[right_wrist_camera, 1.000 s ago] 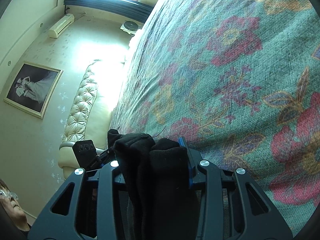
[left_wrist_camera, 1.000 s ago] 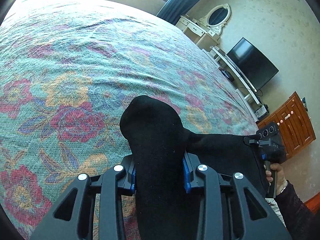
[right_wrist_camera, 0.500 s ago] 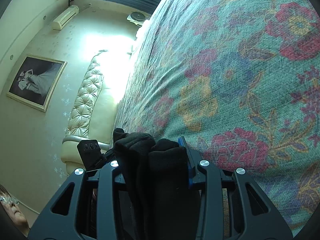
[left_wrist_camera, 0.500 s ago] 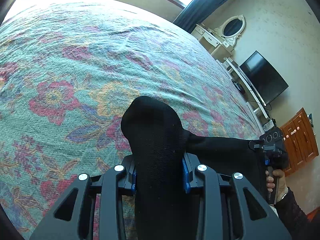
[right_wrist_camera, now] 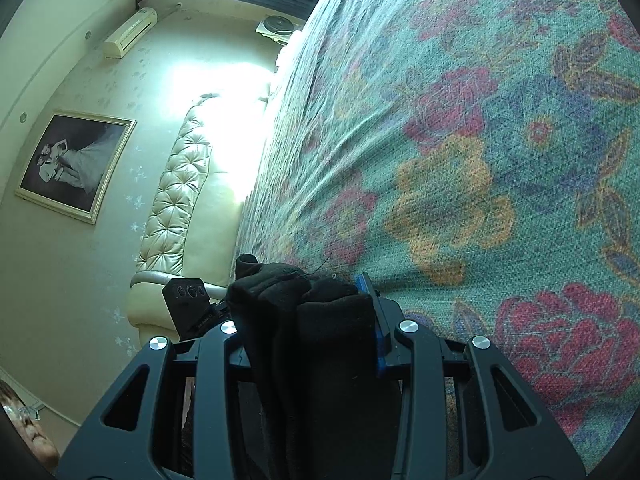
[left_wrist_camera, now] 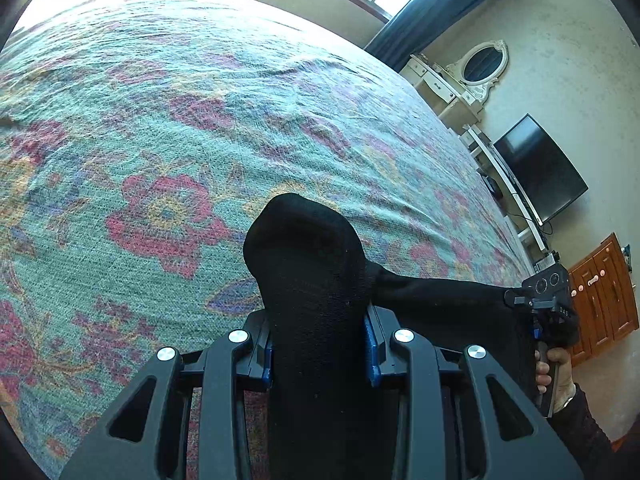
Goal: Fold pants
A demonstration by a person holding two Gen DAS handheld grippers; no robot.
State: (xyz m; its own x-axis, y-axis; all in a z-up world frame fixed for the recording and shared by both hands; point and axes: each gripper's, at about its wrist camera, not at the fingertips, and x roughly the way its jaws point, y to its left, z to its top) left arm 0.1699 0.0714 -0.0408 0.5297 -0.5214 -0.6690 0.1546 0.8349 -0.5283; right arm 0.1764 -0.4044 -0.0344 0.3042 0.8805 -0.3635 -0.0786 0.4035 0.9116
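Black pants [left_wrist_camera: 312, 280] are bunched between the fingers of my left gripper [left_wrist_camera: 320, 344], which is shut on them above the floral bedspread [left_wrist_camera: 168, 128]. The cloth stretches right to my right gripper [left_wrist_camera: 540, 312], held by a hand at the bed's right edge. In the right wrist view my right gripper [right_wrist_camera: 316, 328] is shut on a thick wad of the same black pants [right_wrist_camera: 312, 320], with the left gripper's body [right_wrist_camera: 188, 304] just to its left. Both ends hang in the air over the bedspread [right_wrist_camera: 460, 160].
A teal bedspread with red and orange flowers covers the whole bed. A TV [left_wrist_camera: 540, 176], white dresser with oval mirror [left_wrist_camera: 476, 76] and wooden cabinet [left_wrist_camera: 604, 300] stand right of the bed. A padded headboard [right_wrist_camera: 176, 200] and framed picture [right_wrist_camera: 72, 164] are on the wall.
Both grippers have moved forward over the bed with the pants still held; the flower pattern has slid back under them. The grips have not changed.
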